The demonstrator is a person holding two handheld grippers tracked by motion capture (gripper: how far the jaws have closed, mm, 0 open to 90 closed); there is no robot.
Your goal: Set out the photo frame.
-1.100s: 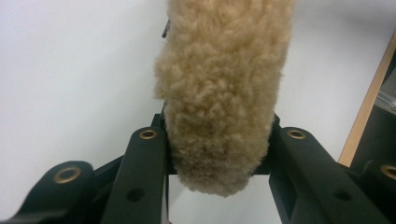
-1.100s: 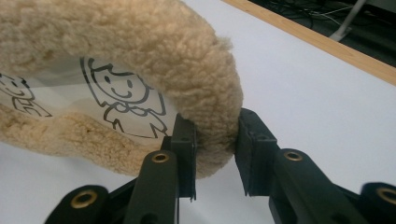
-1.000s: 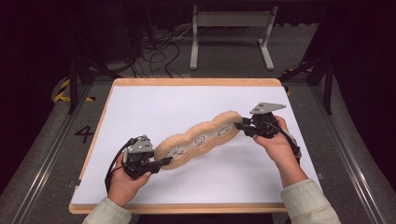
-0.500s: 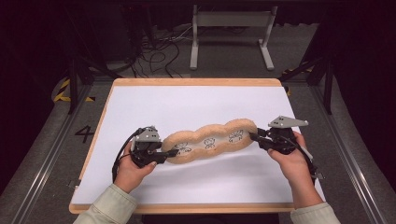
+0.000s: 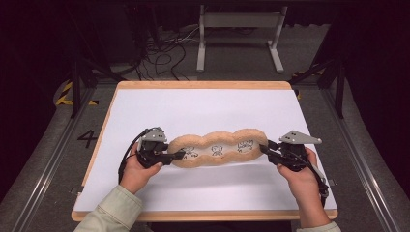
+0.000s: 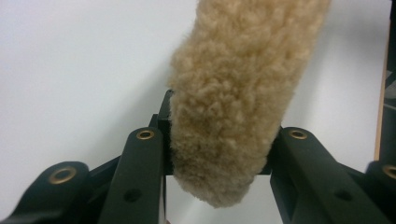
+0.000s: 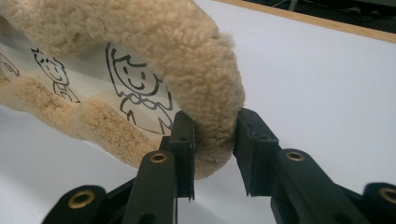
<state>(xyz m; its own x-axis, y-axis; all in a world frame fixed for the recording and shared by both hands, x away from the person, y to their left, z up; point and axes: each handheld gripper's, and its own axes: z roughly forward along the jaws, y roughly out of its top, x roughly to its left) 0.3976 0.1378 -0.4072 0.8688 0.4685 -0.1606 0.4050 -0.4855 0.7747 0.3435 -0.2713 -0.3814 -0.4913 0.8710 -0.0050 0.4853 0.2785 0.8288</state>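
Grippers clamp both ends of a fluffy tan cushion (image 5: 217,149) over the white table (image 5: 203,111): left gripper (image 5: 180,155), right gripper (image 5: 263,150).

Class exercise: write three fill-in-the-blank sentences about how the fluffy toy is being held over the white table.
The left gripper and right gripper each clamp one ____ of the plush pad.
The pad's fleece is ____ in colour.
Its pale middle strip carries drawn cartoon ____.
Missing words: end; tan; figures.
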